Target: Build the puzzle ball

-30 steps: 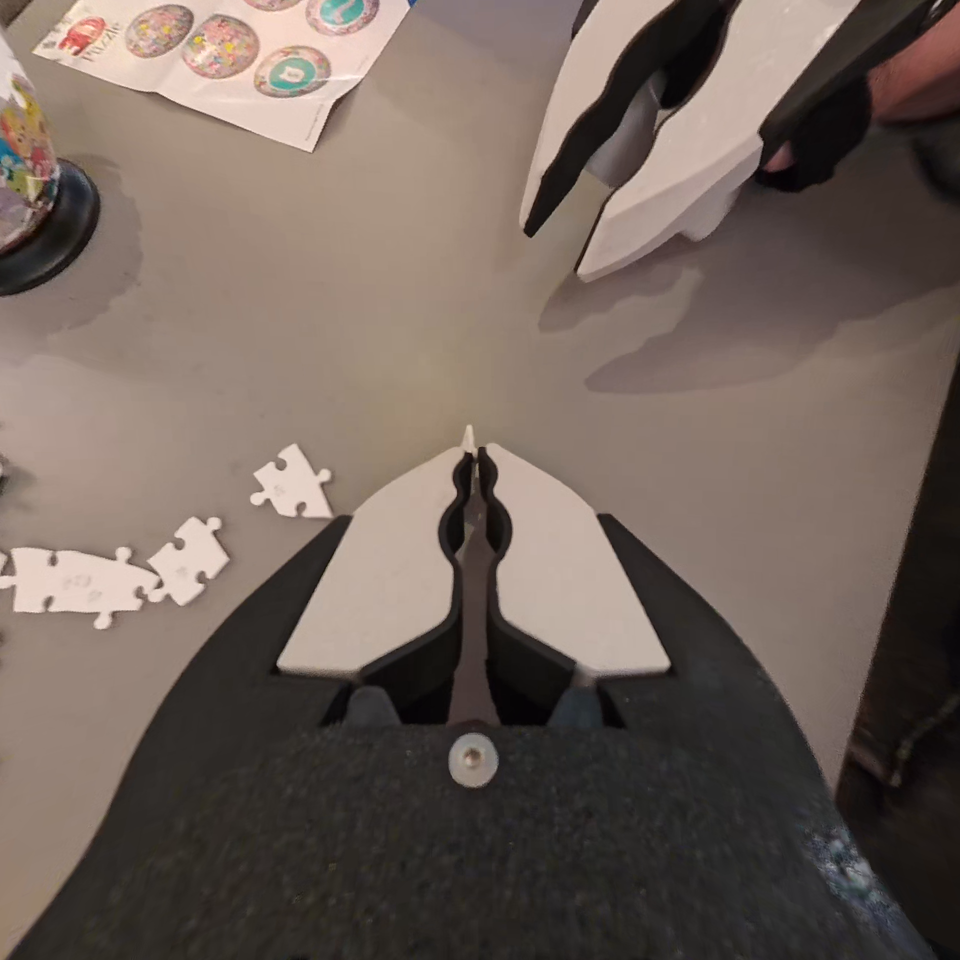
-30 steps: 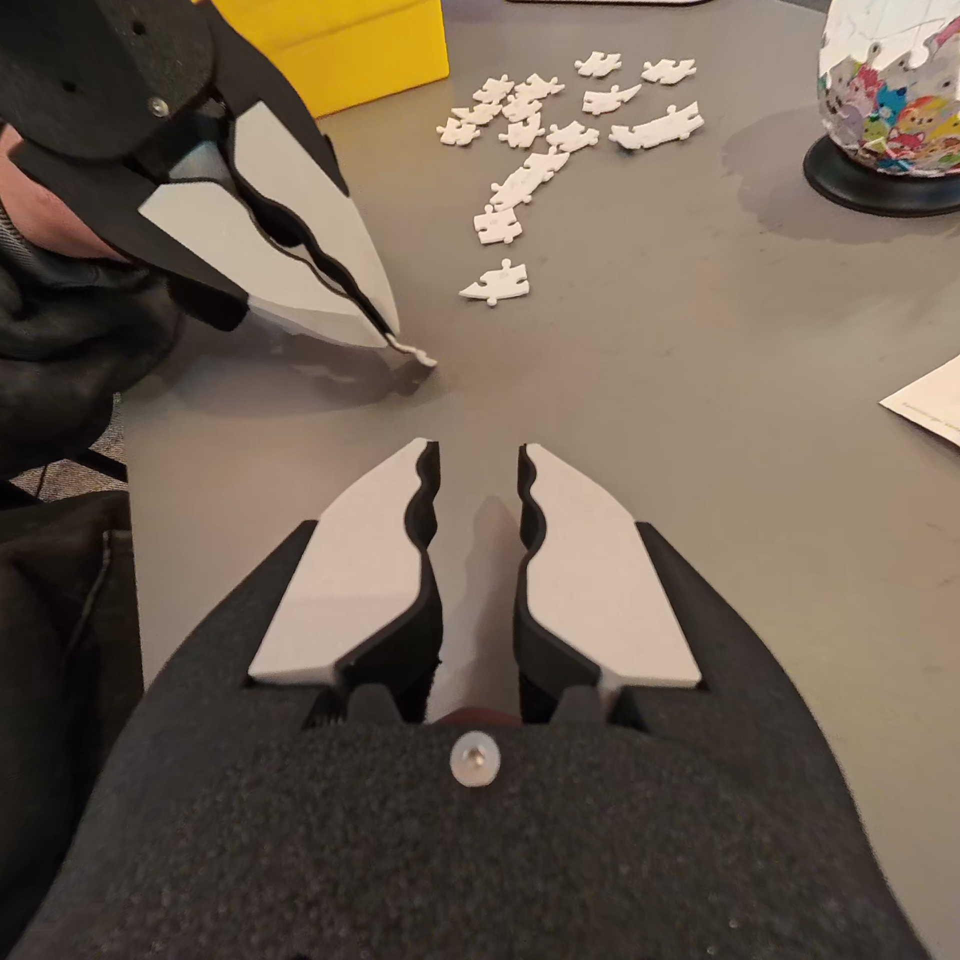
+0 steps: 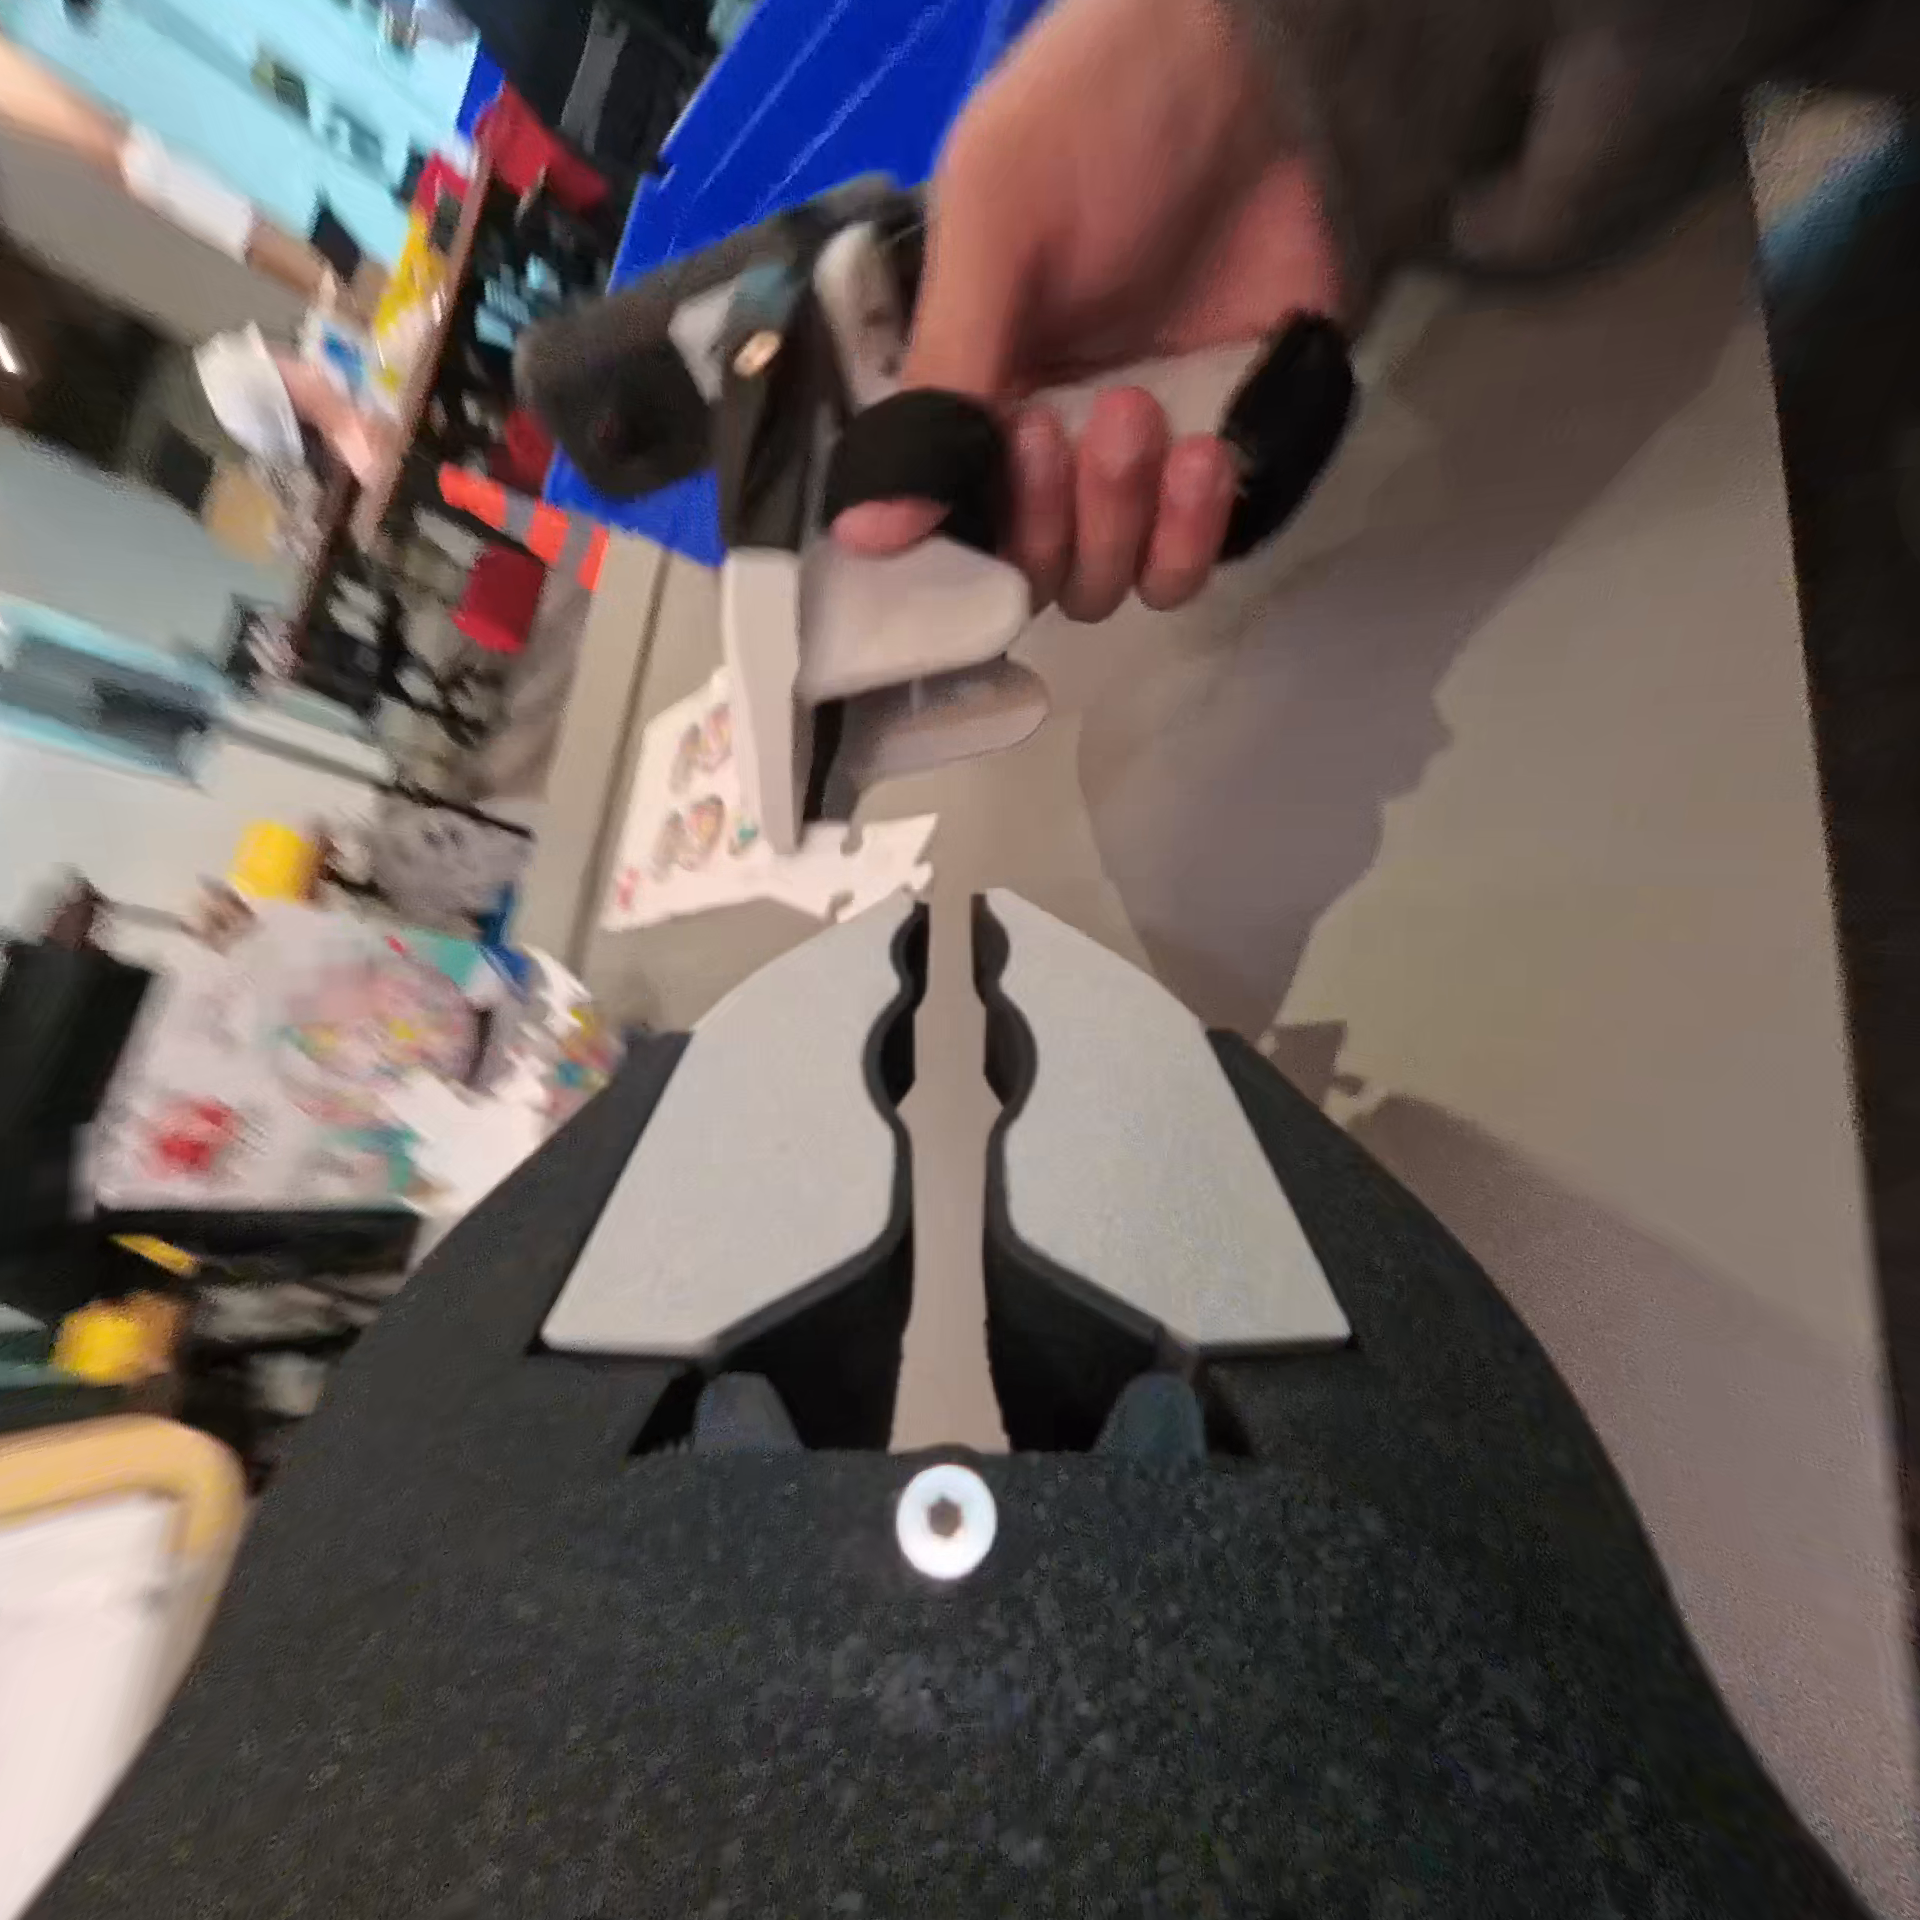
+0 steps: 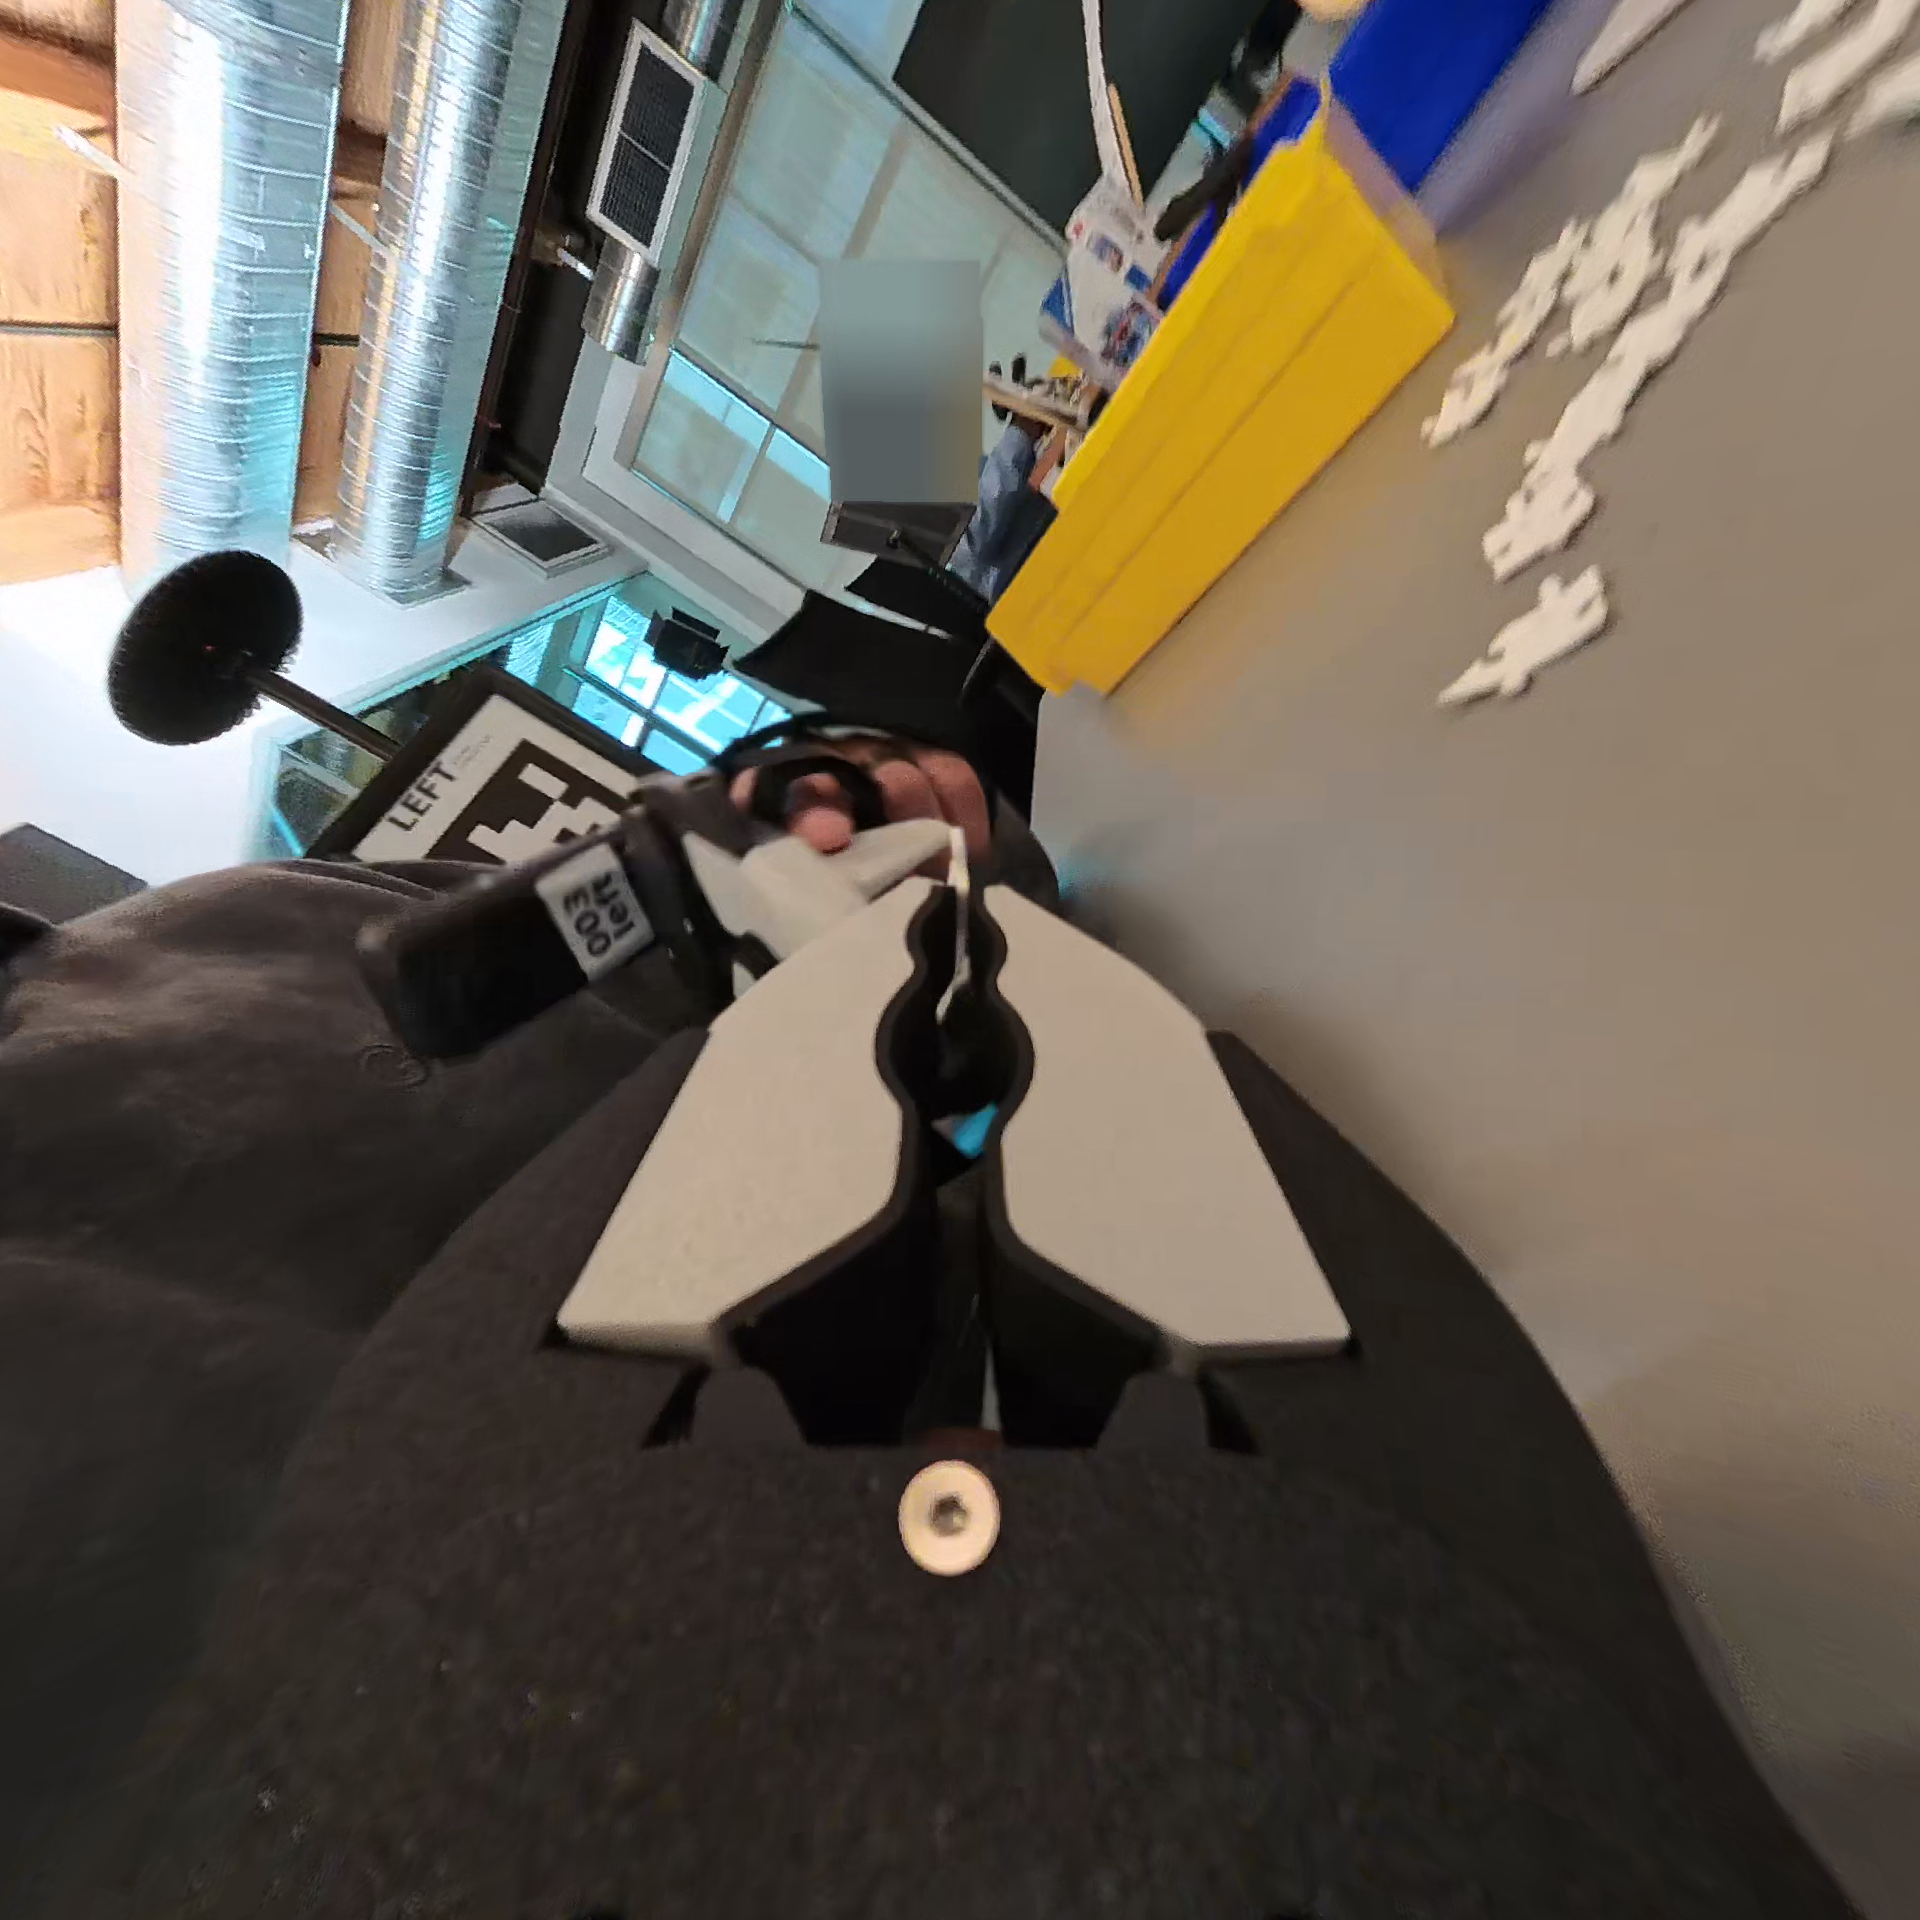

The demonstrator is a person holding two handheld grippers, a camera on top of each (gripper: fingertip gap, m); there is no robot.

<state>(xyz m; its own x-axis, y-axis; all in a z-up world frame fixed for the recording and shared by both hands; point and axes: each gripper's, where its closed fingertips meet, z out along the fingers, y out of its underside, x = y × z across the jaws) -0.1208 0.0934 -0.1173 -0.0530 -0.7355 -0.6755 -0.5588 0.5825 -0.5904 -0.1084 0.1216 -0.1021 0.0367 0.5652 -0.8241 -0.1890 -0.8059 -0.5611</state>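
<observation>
Currently, the right gripper (image 4: 954, 909) clamps the puzzle piece (image 3: 852, 868) edge-on at its fingertips, clear above the worktop (image 3: 1558, 935), presumably leaving its tabs exposed for fitting, while the left gripper (image 3: 948, 909), just beside it, is released and empty.

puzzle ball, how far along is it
Done: the puzzle ball looks partly assembled, though it is blurred. In hand: the right gripper is shut on one white puzzle piece, held above the table by the left gripper. Left: many loose pieces lie on the grey table.
</observation>
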